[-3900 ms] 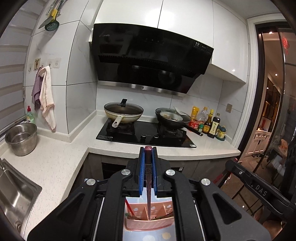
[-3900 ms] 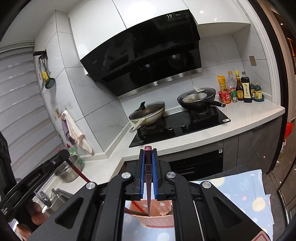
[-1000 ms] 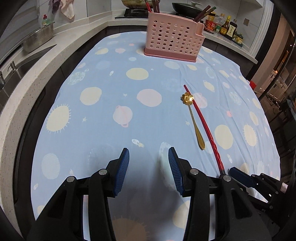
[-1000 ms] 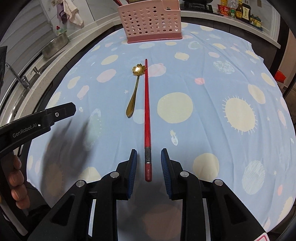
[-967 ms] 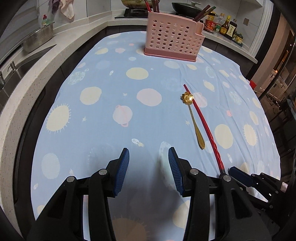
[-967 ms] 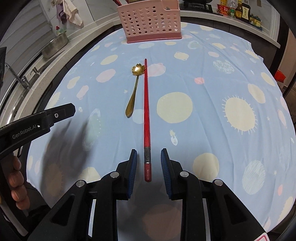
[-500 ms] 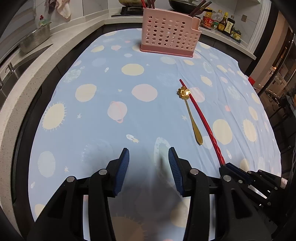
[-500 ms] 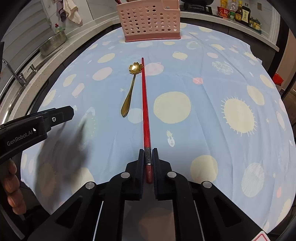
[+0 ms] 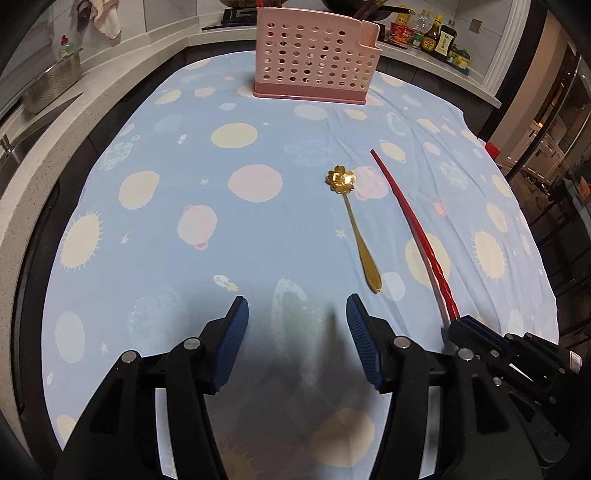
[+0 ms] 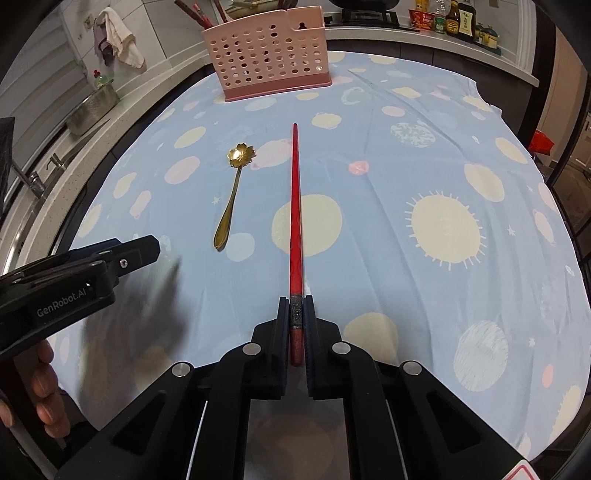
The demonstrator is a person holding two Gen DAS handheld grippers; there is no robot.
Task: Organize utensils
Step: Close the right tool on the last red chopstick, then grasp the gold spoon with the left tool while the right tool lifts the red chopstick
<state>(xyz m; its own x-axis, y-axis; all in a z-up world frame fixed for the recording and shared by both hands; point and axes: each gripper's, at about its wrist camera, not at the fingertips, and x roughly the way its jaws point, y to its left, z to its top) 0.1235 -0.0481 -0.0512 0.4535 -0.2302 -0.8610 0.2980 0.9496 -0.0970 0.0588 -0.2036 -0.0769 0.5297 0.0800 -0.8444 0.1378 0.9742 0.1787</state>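
Surface: one surface covered by a blue cloth with suns, planets and round spots.

Red chopstick: one red chopstick lies out on the cloth, pointing toward the pink basket. Its thick end sits between the pads of the right tongs.

Gold spoon: one gold spoon with a flower-shaped bowl lies flat on the cloth, just beside the red chopstick, on its left in the right wrist view. The two are apart, not touching.

Pink basket: one pink basket full of round holes stands upright at the far end of the cloth. A few red sticks poke out of its top; I cannot count them well.

Right tongs: the right tongs are closed tight on the thick end of the red chopstick. Both pads press on it.

Left tongs: the left tongs are over the cloth near the spoon's handle end. The jaws are opening and nothing is between them.

Hand: one hand shows at the left edge of the right wrist view, holding the left tongs. Only some fingers can be seen.

Kitchen behind: one metal bowl by the sink, one towel hanging on the wall, and a row of sauce bottles on the far counter.
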